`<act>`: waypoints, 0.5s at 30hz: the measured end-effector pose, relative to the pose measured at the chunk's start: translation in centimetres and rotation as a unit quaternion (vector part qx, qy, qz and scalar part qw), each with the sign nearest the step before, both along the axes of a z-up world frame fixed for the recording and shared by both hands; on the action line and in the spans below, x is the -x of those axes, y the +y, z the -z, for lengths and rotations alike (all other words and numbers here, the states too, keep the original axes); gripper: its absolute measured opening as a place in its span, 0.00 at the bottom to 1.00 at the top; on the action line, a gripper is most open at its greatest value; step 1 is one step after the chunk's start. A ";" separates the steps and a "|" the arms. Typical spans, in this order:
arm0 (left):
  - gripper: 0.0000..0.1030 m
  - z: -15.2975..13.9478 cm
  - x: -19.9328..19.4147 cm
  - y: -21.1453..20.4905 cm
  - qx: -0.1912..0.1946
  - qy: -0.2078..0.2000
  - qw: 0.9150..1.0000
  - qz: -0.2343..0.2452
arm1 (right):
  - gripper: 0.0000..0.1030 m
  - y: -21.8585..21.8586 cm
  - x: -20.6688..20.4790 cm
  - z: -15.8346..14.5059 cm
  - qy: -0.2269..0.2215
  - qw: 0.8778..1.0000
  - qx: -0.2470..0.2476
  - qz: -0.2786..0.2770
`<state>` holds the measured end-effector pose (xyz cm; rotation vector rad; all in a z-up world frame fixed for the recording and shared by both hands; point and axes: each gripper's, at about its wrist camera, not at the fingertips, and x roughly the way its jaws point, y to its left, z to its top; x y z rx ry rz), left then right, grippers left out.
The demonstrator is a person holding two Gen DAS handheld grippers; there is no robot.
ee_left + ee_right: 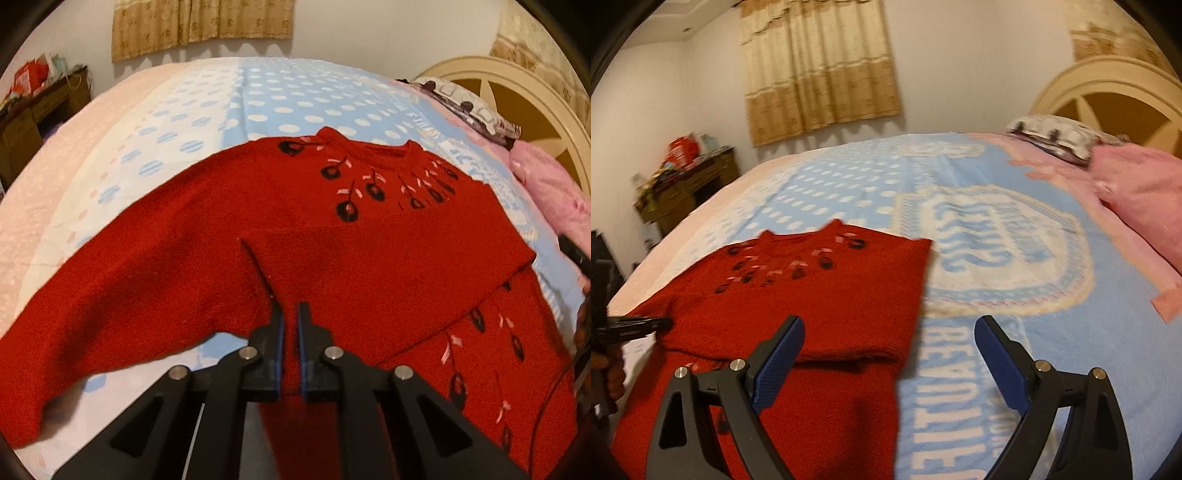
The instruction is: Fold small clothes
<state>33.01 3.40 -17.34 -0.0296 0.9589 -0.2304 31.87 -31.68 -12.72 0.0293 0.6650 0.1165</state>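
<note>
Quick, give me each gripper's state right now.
Left gripper: shut on the red sweater, pinching a fold of it between the pads.
Right gripper: open, holding nothing, above the sweater's edge and the blue bedspread.

White walls (960, 66), tan curtain (820, 70), bed (1071, 332)

Both wrist views look low across the bed (277, 92) toward the curtain (820, 74); both share the red sweater (258, 221).
</note>
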 end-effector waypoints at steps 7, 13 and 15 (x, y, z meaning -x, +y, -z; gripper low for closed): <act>0.38 0.5 0.6 0.6 0.009 -0.002 1.000 -0.003 | 0.91 3.5 -5.8 3.7 0.126 0.989 0.012 -0.071; 0.79 0.2 2.1 -0.3 -0.017 -0.030 0.999 0.011 | 0.91 3.4 -5.8 4.7 0.162 0.986 0.025 -0.019; 0.79 0.2 2.3 -0.2 -0.013 -0.033 0.999 0.017 | 0.91 4.5 -5.2 3.1 0.133 0.990 0.041 -0.027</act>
